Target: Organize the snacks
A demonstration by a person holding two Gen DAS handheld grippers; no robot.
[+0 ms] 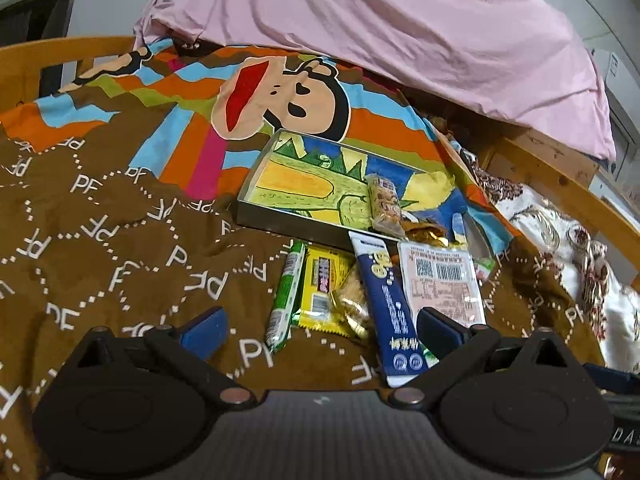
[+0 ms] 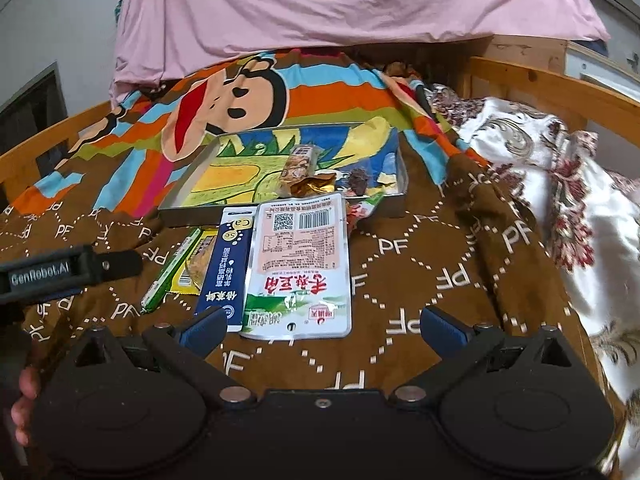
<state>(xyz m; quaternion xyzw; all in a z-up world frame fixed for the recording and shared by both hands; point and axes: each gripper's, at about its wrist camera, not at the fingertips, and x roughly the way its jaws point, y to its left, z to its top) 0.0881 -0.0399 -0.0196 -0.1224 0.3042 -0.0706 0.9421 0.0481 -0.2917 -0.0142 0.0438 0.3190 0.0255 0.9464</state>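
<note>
Snacks are only partly sorted: a clear-wrapped nut bar [image 1: 385, 206], a crumpled gold foil wrapper [image 2: 313, 186] and a dark brown piece [image 2: 359, 181] lie in the shallow grey metal tray with a painted cactus lining [image 1: 256, 216], at its near right corner. Left on the brown patterned bedspread [image 1: 120, 248], just before the tray, are a green stick pack [image 1: 286, 296], a yellow sachet [image 1: 320, 292], a navy-and-white box [image 1: 390, 308] and a flat pink-and-white pouch [image 2: 298, 268].

Left claw [image 1: 320, 330] is spread wide over the loose packs, holding nothing; right claw [image 2: 322, 330] is likewise spread and empty, the pouch's near end between its fingers.
</note>
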